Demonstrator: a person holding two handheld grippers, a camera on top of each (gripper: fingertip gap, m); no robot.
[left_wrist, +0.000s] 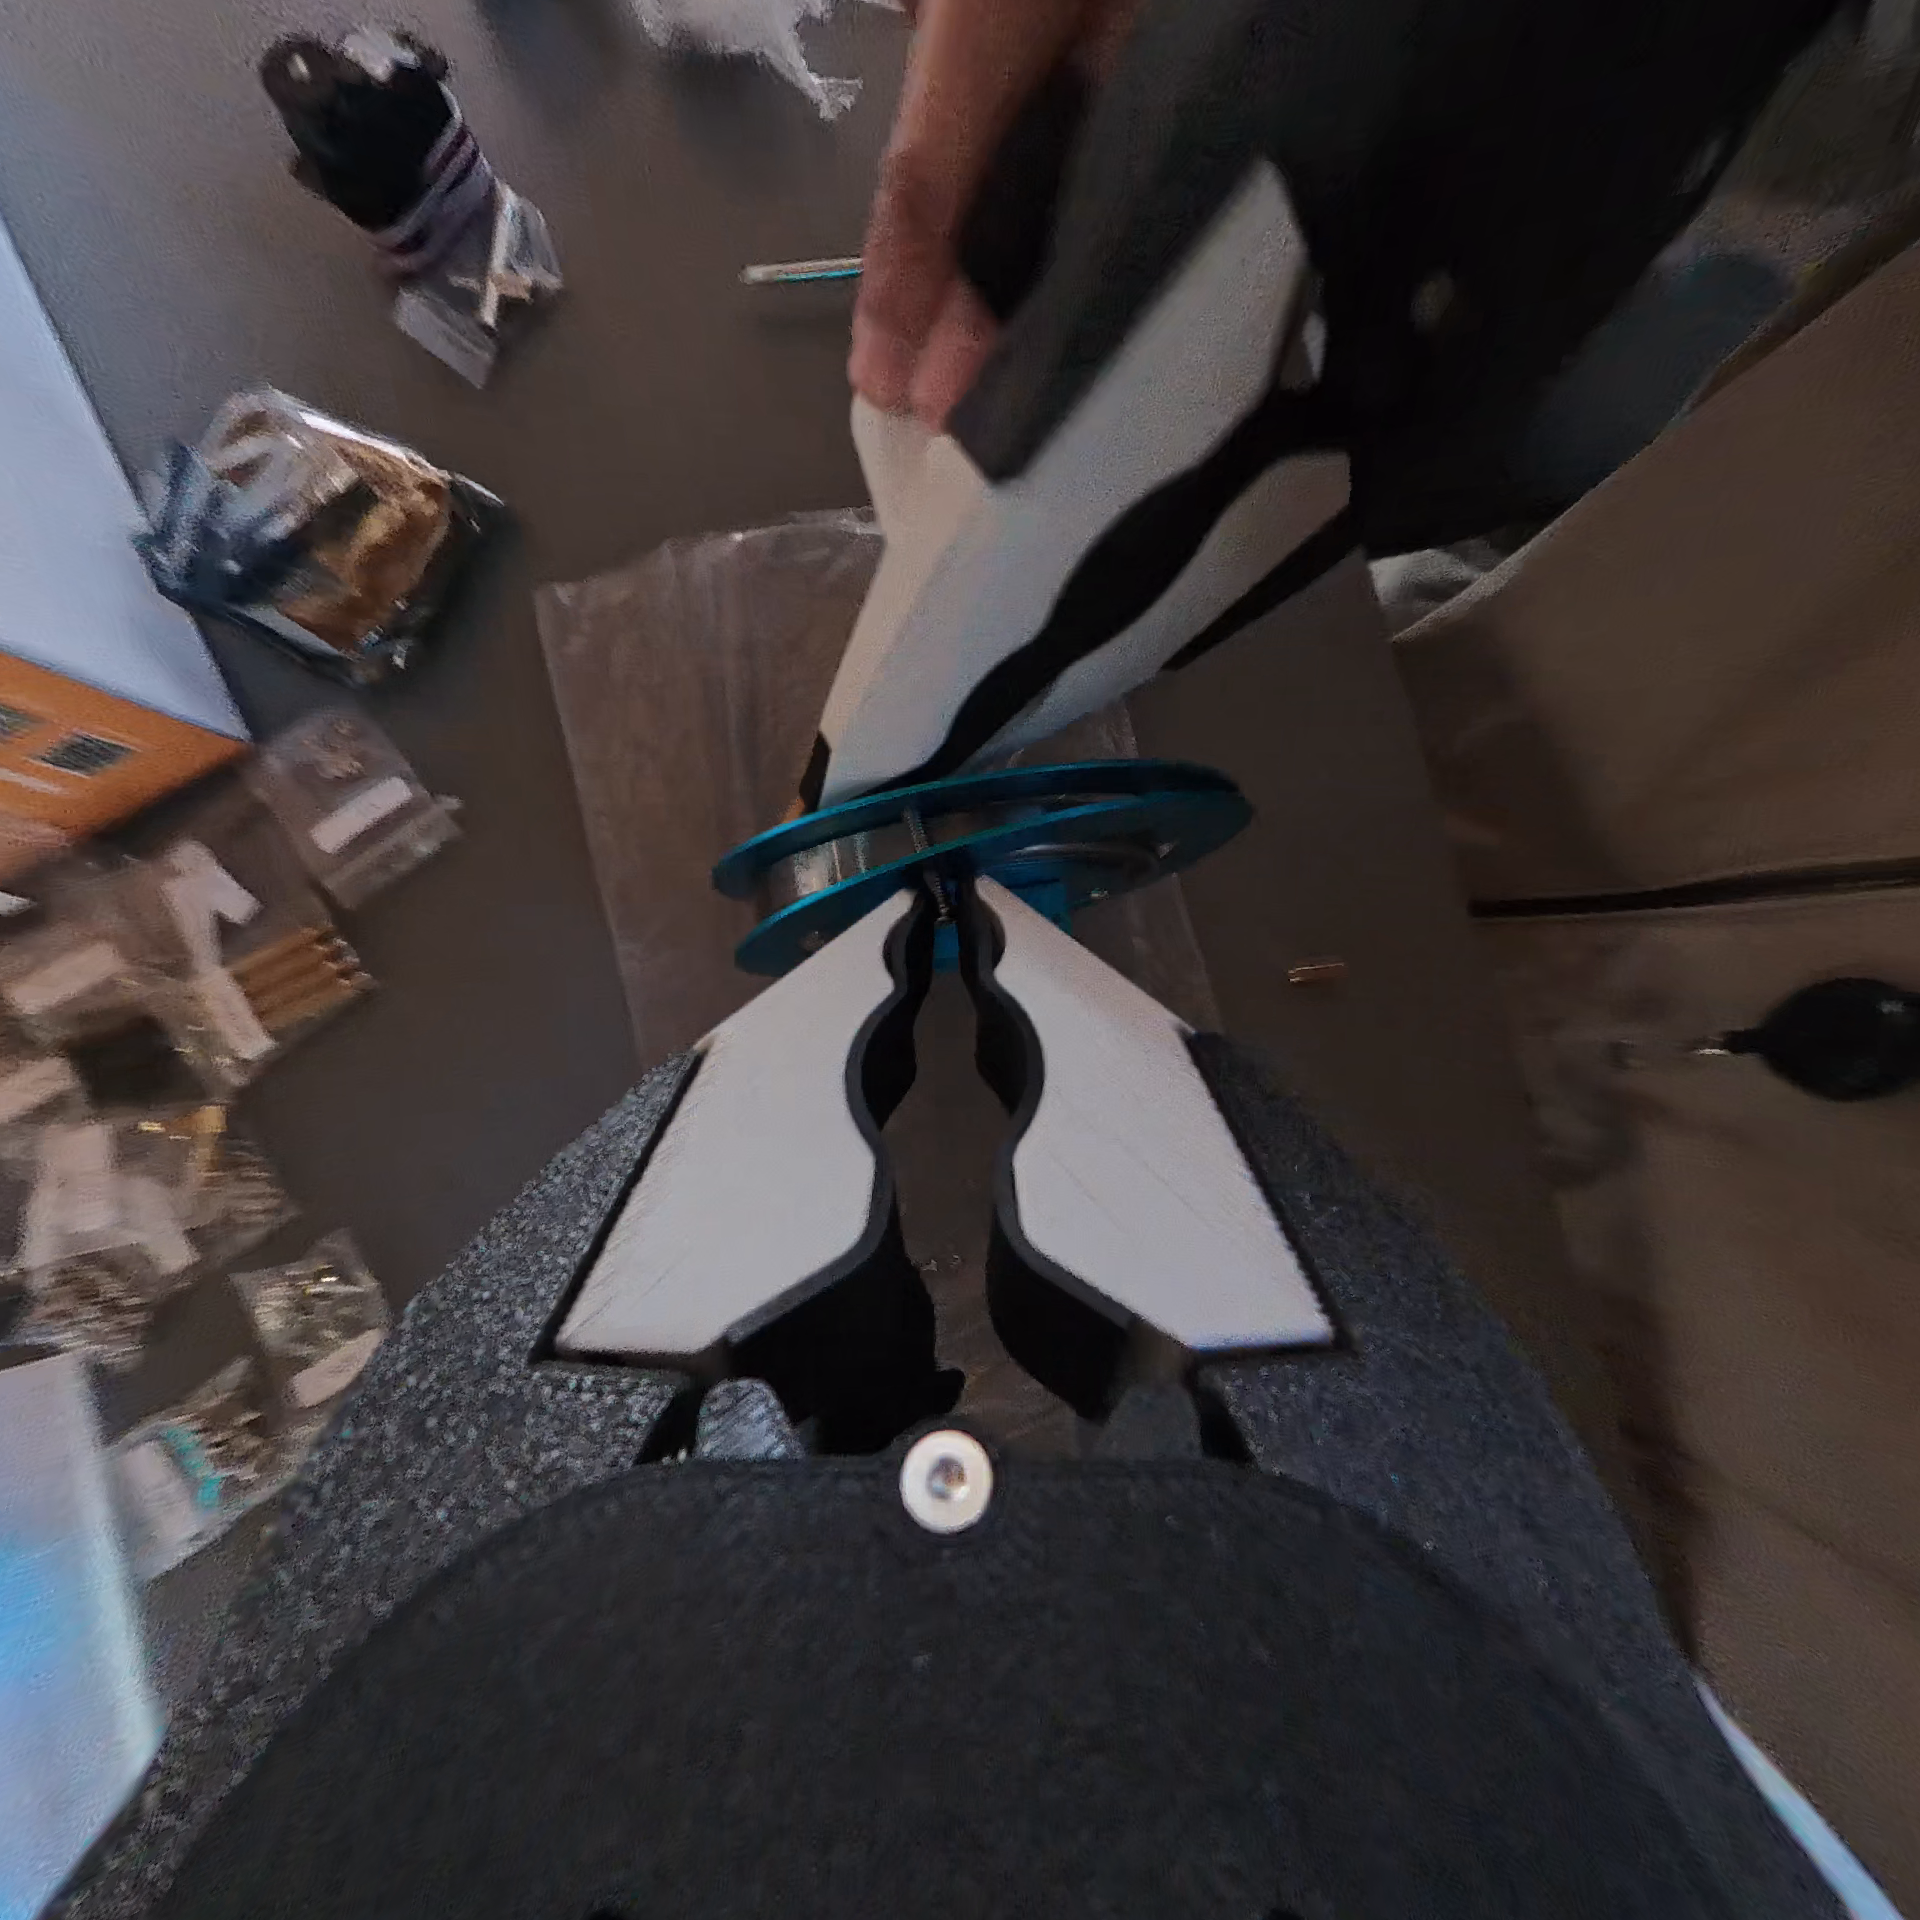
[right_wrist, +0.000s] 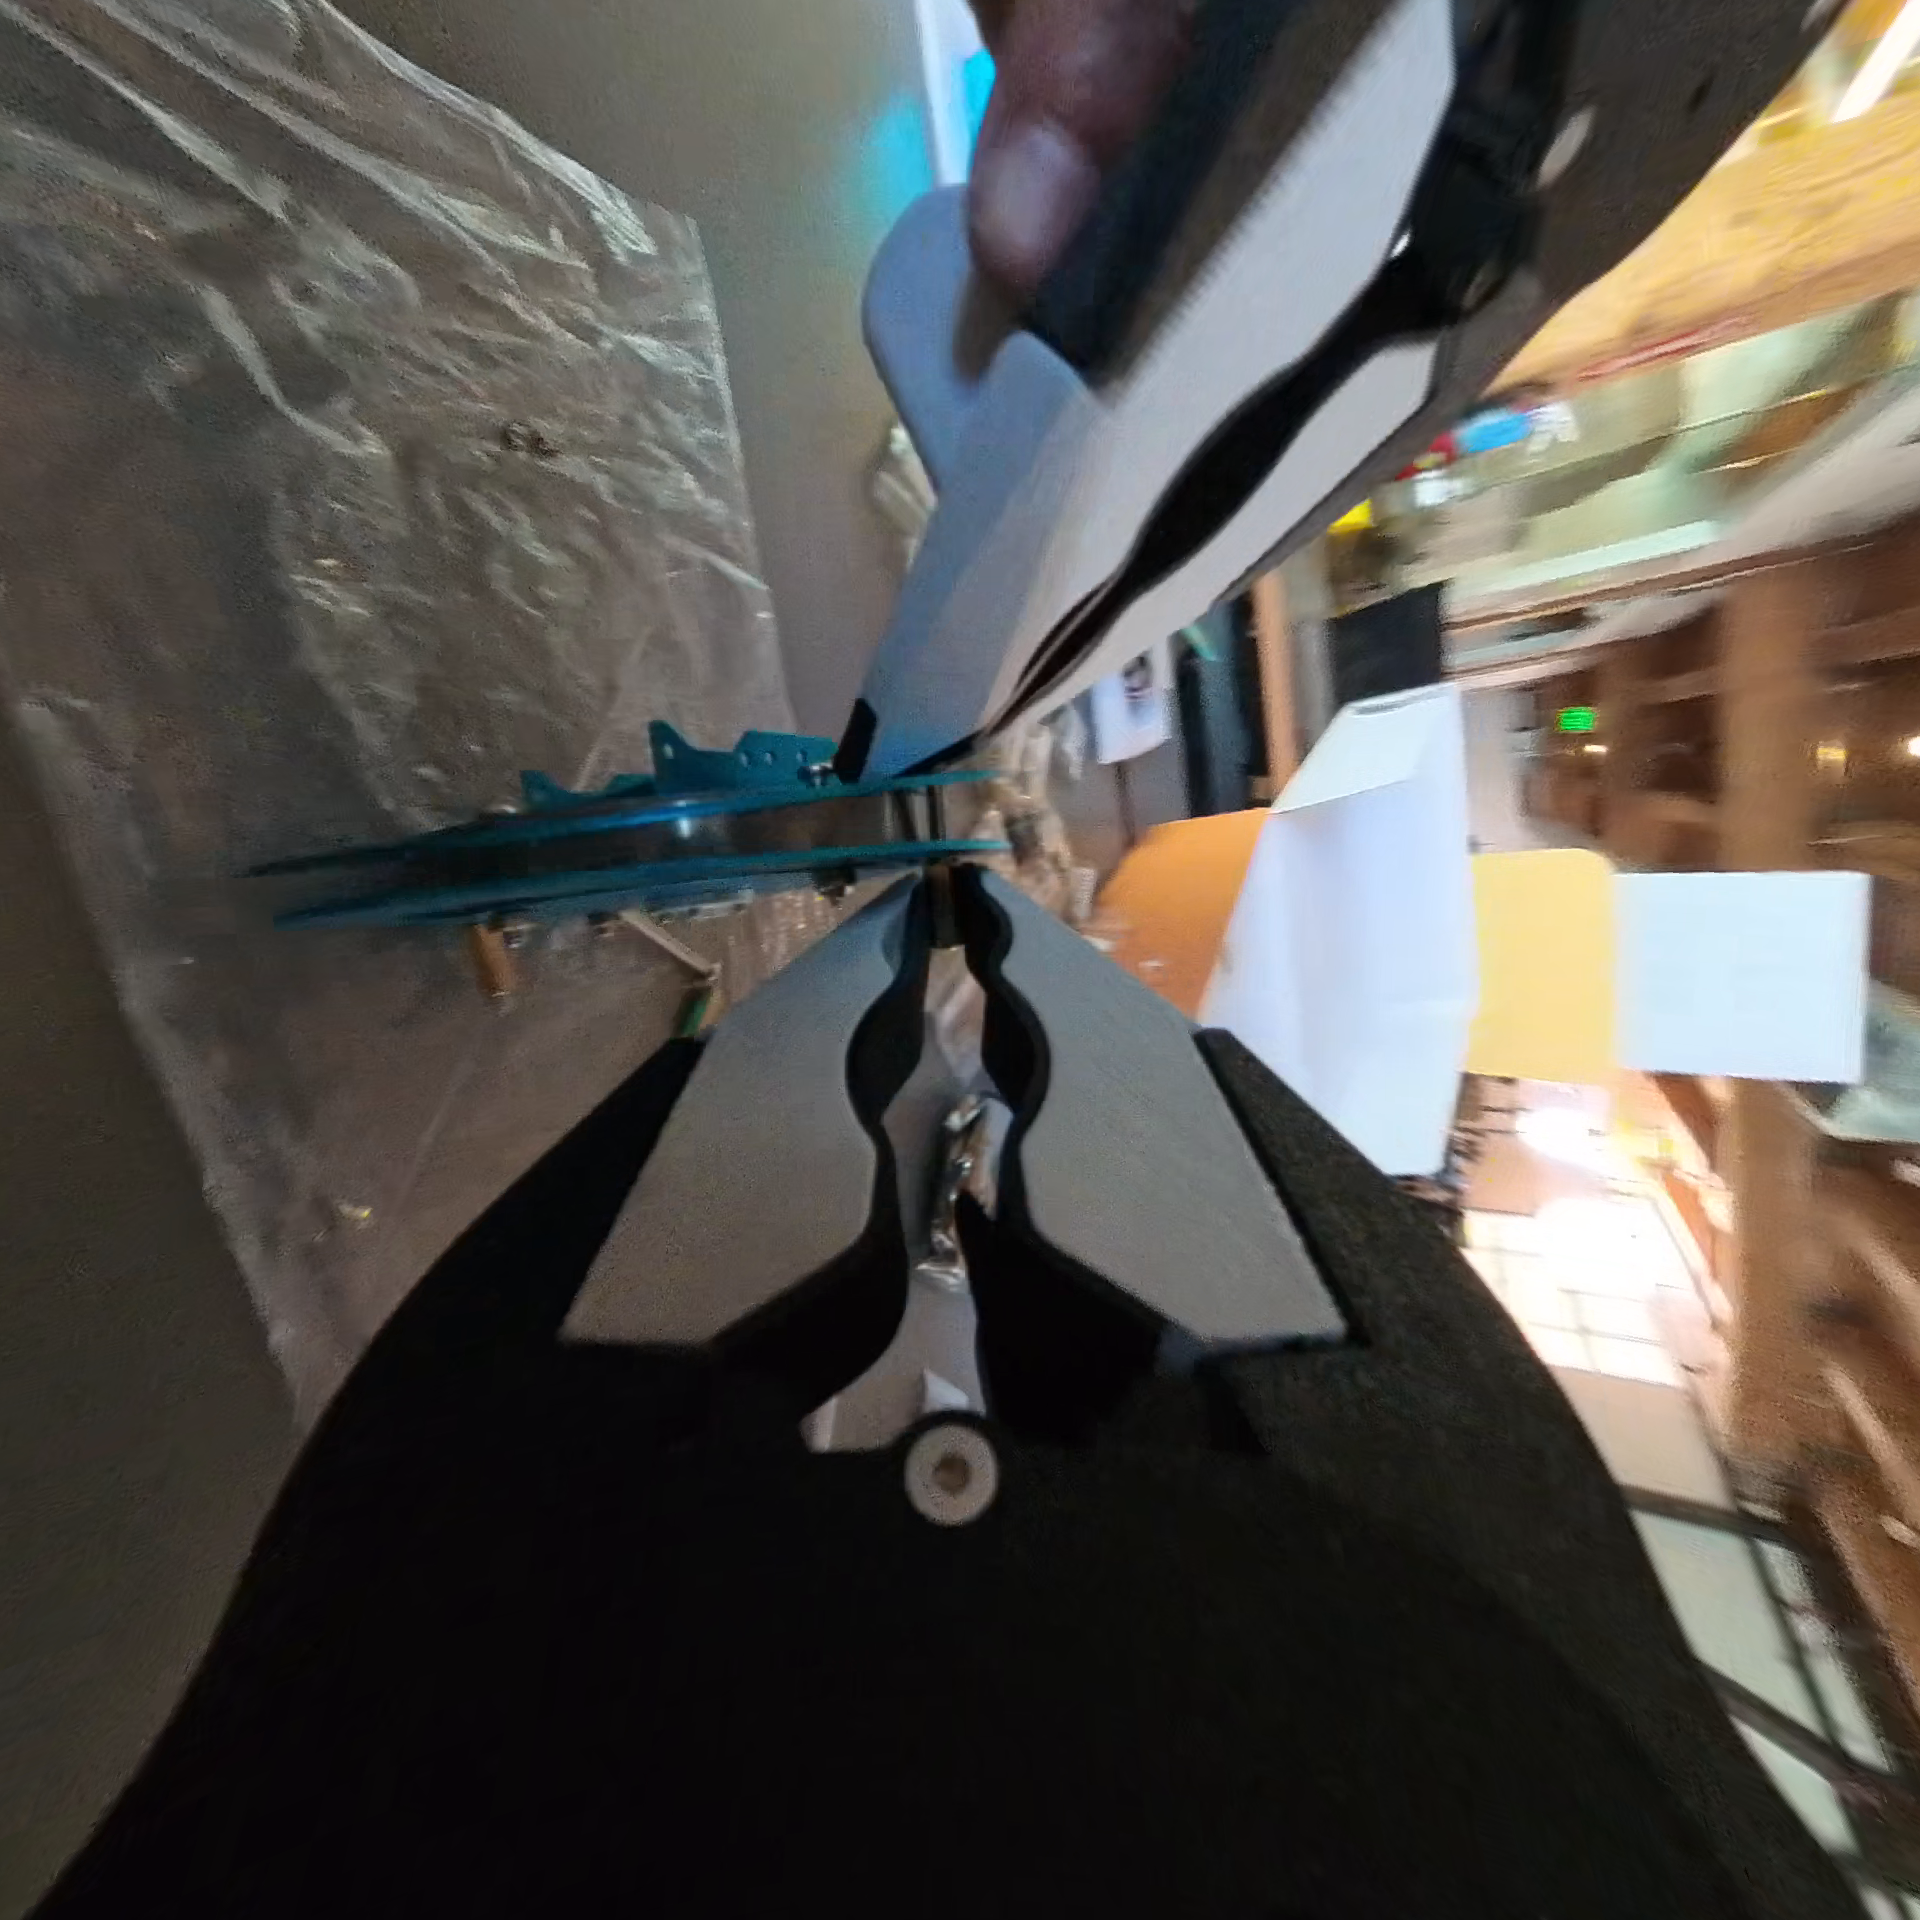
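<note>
Across the brown surface (left_wrist: 644, 312) lie a clear plastic sheet (left_wrist: 675, 665), crinkled and glossy, and several small packets of parts (left_wrist: 312, 530) to the left; a tan cardboard box (left_wrist: 1683, 727) stands on the right. Far off in the right wrist view the room is blurred: wooden shelving and white cartons.

Above the sheet, a blue metal assembly (left_wrist: 977, 831) of two thin round plates, stacked with a gap and a shiny cylinder between them, is held up between both tools. In the left wrist view its plates lie roughly level, the long spread running left to right; in the right wrist view they show edge-on, again running left to right.

Left gripper (left_wrist: 940, 904), with white fingers edged in black, is pinched nearly closed on a thin dark screw at the near rim. Right gripper (right_wrist: 940, 914) is likewise narrowed onto a small dark post at the plates' edge. A hand (left_wrist: 935, 208) grips the far tool.
</note>
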